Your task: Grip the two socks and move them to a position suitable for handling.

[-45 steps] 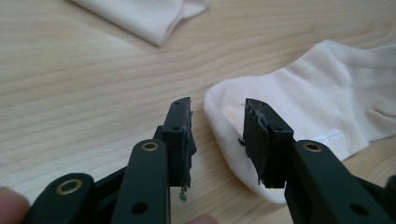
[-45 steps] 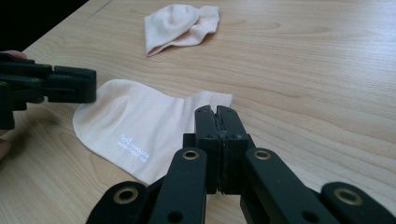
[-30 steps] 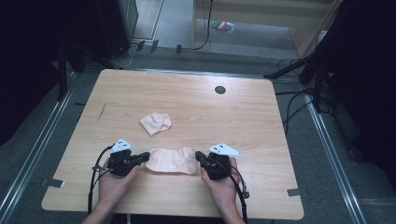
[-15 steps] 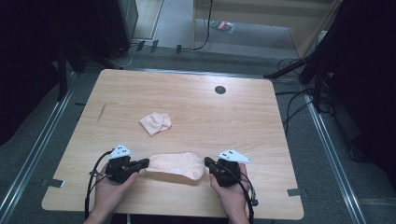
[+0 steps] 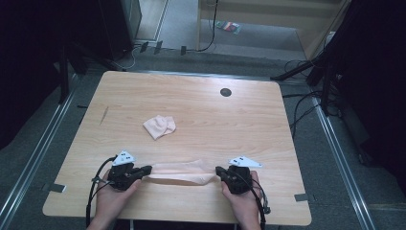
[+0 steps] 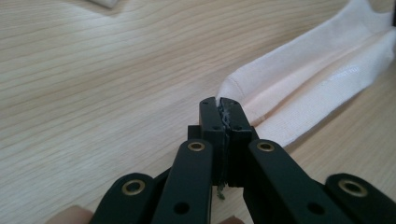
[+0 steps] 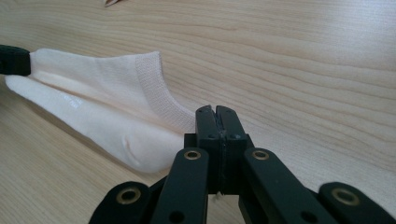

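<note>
Stretched sock (image 5: 179,173) before crumpled sock (image 5: 159,127)

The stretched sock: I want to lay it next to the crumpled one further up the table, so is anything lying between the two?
Nothing visible: only bare table separates the stretched sock, gripped at its ends by both claws, from the crumpled sock.

Table evenly lit, surroundings dark; close views softly blurred.

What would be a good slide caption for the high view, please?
Left gripper and right gripper stretch a sock between them.
</note>
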Available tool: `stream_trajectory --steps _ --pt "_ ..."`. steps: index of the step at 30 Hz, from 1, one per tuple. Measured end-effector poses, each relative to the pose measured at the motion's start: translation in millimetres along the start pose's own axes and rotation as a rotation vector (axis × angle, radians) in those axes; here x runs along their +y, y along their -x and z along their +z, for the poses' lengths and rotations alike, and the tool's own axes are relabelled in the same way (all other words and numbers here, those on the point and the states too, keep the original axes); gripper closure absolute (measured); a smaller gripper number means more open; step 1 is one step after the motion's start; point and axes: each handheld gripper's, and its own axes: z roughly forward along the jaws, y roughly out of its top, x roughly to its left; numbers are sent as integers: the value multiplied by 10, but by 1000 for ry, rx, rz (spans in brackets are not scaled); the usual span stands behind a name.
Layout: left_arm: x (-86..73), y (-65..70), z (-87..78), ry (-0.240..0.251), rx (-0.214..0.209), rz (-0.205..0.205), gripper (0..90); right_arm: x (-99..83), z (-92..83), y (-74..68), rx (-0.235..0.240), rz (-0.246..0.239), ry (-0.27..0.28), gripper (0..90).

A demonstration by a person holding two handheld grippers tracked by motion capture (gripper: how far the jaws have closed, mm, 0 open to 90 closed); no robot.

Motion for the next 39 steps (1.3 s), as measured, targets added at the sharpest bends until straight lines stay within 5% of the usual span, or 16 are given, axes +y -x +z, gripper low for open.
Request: stream_trajectory --steps 2,4,7,10,16,27,36,39 --pt "-8 28 27 -1 -23 12 894 -9 40 5 42 -8 -12 900" --pt "-21 46 64 -6 -25 8 871 -33 69 4 33 0 -12 860" --pt "-17 46 95 -11 -17 -2 646 -33 89 14 44 6 0 735" --pt "4 17 70 35 -28 -37 528 -20 62 18 57 4 20 699" --pt "20 -66 -16 119 -19 -66 442 30 39 -48 55 -30 74 560" --pt "133 -233 45 175 71 -120 441 228 99 -291 61 -92 120 482" --pt "552 -414 274 211 182 -110 459 186 115 -227 46 -70 106 476" --pt "722 -459 418 178 227 -99 457 183 129 -214 48 -61 106 459"
